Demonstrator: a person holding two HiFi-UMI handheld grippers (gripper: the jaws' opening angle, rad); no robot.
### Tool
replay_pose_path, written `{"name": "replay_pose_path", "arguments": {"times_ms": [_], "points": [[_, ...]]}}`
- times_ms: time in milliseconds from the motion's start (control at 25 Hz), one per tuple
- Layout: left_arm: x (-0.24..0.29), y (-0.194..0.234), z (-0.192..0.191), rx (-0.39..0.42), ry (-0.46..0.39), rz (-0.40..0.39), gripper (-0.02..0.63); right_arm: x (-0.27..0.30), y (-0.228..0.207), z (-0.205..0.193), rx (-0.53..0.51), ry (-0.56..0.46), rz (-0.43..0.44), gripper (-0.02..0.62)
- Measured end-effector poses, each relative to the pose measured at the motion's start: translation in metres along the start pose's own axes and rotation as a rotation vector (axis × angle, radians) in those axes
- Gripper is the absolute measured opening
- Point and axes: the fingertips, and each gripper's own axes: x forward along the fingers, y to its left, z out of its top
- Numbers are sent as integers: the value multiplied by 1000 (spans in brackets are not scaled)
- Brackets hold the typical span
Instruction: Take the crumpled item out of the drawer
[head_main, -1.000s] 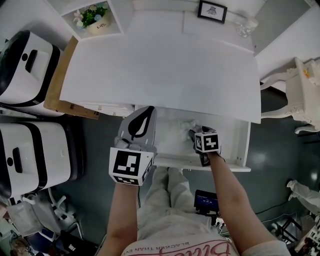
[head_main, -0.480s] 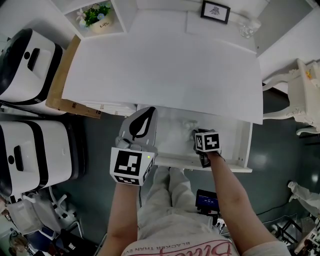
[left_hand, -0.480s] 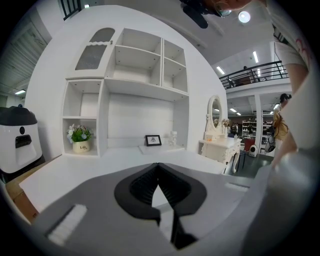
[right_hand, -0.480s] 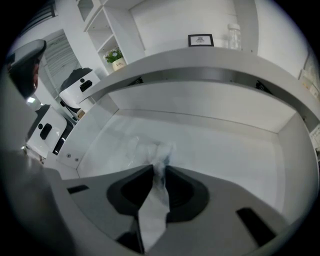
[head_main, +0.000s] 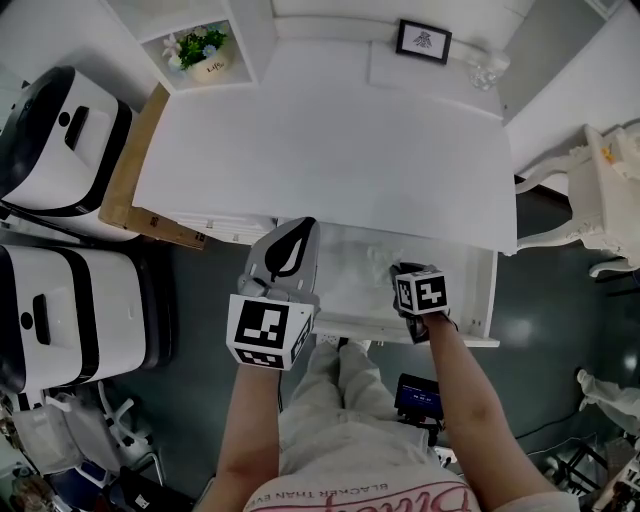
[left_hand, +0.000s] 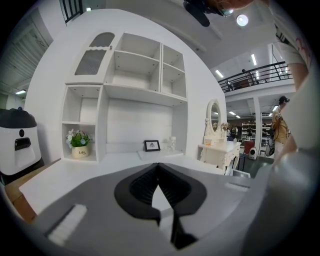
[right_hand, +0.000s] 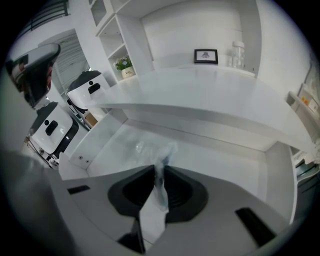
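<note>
Translucent crumpled item (right_hand: 161, 192) lies blurred between the right gripper's (right_hand: 156, 166) closing fingers.

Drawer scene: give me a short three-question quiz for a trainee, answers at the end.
1. True or false: the drawer is shut.
2. Which gripper has the crumpled item between its jaws: A left, B right?
3. Fill in: the pot at the back left of the desk holds ___.
Key: 1 false, it stands open. 2 B, the right gripper, jaws closing on it. 3 flowers.
</note>
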Motion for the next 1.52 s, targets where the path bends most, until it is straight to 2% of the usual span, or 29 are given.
{"name": "replay_pose_path", "arguments": {"times_ms": [320,720,1120,1520], "points": [[-3,-6,22,27,-34,-7,6,-39,10,16,-61,0,32,67],[-8,-15,59,62,-107,-15,6,-98,25,47,-91,-111,20,64],[-21,-26,94,113,-172,-16,6,-163,33,79,-49,-274,15,63],[-37,-34,127,142,-247,-1,6,-241,49,125,-128,-471,5,63]]}}
